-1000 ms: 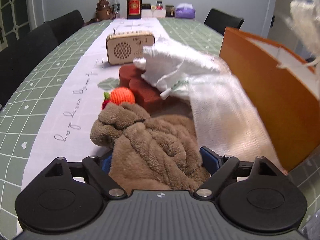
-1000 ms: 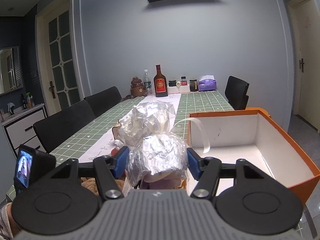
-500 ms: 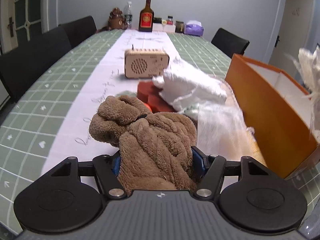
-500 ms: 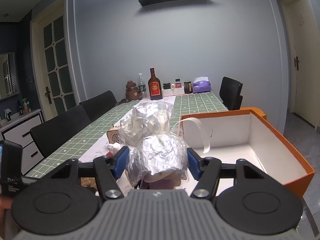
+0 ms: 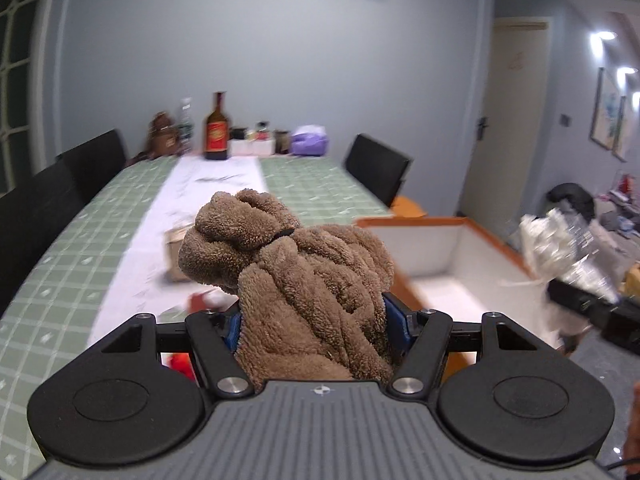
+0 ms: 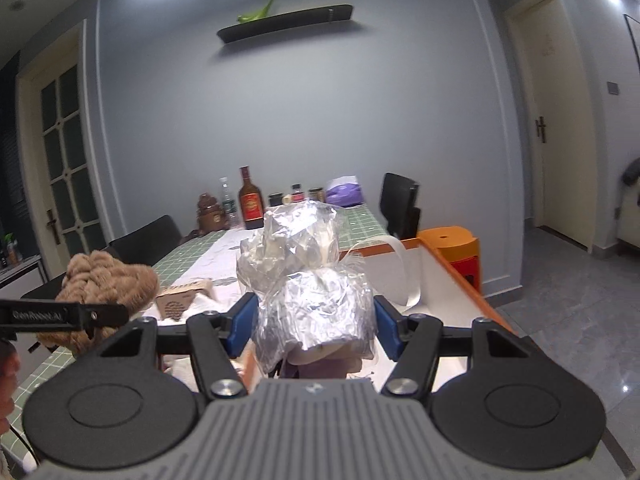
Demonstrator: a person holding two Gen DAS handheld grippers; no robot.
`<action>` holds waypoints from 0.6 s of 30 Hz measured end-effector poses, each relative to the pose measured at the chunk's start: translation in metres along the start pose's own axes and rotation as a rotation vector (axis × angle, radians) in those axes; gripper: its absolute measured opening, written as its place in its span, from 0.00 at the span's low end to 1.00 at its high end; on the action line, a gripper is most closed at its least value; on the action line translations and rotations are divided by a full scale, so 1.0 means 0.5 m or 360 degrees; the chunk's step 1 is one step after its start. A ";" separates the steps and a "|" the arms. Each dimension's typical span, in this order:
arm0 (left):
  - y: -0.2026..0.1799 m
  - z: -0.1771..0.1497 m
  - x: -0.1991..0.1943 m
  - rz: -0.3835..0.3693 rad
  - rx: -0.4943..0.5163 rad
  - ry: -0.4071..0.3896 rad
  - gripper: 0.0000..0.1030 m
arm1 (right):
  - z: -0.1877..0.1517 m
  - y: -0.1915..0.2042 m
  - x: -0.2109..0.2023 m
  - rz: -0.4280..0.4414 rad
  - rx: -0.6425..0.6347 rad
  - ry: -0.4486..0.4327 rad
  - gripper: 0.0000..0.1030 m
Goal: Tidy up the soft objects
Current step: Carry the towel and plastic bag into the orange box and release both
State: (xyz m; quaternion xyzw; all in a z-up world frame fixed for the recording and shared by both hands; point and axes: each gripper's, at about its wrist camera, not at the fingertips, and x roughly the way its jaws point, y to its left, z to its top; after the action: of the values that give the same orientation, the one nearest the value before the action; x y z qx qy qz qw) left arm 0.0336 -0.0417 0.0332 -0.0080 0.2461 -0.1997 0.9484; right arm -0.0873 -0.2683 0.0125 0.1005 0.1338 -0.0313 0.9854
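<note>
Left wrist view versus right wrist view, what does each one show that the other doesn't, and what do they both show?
Only the left wrist view shows the left gripper head-on, its fingers shut on the brown fleece bundle, plus framed pictures on the far right wall.

Only the right wrist view shows the right gripper head-on, shut on the crinkly plastic-wrapped bundle, plus the wall shelf's green plant and a glass-paned door.

Both show the orange box with its white interior, the red-labelled bottle, the green checked table and both bundles.
</note>
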 end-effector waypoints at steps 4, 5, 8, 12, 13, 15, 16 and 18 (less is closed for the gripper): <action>-0.064 0.014 0.044 -0.0130 0.0012 0.0056 0.74 | 0.007 -0.039 0.009 -0.0070 0.0023 0.0029 0.59; -0.080 0.016 0.059 -0.0164 0.0016 0.0079 0.74 | 0.008 -0.048 0.014 -0.0079 0.0030 0.0042 0.59; -0.120 0.015 0.096 -0.0254 0.0010 0.0148 0.74 | 0.010 -0.080 0.037 -0.0105 0.0067 0.0093 0.59; -0.161 0.011 0.147 -0.0318 0.0014 0.0228 0.74 | 0.014 -0.116 0.059 -0.0134 0.0090 0.0149 0.59; -0.168 0.009 0.156 -0.0325 0.0014 0.0243 0.74 | 0.017 -0.125 0.065 -0.0140 0.0090 0.0165 0.59; -0.179 0.007 0.173 -0.0350 0.0019 0.0272 0.74 | 0.019 -0.141 0.071 -0.0151 0.0086 0.0180 0.59; -0.183 0.005 0.180 -0.0359 0.0024 0.0289 0.74 | 0.020 -0.149 0.073 -0.0160 0.0088 0.0184 0.59; -0.193 -0.001 0.192 -0.0370 0.0044 0.0324 0.74 | 0.023 -0.164 0.079 -0.0174 0.0093 0.0193 0.59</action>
State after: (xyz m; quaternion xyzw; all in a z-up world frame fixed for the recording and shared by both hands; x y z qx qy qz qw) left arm 0.0738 -0.1673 -0.0005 -0.0032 0.3357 -0.3112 0.8891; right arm -0.0538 -0.3524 -0.0028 0.1235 0.1976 -0.0829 0.9689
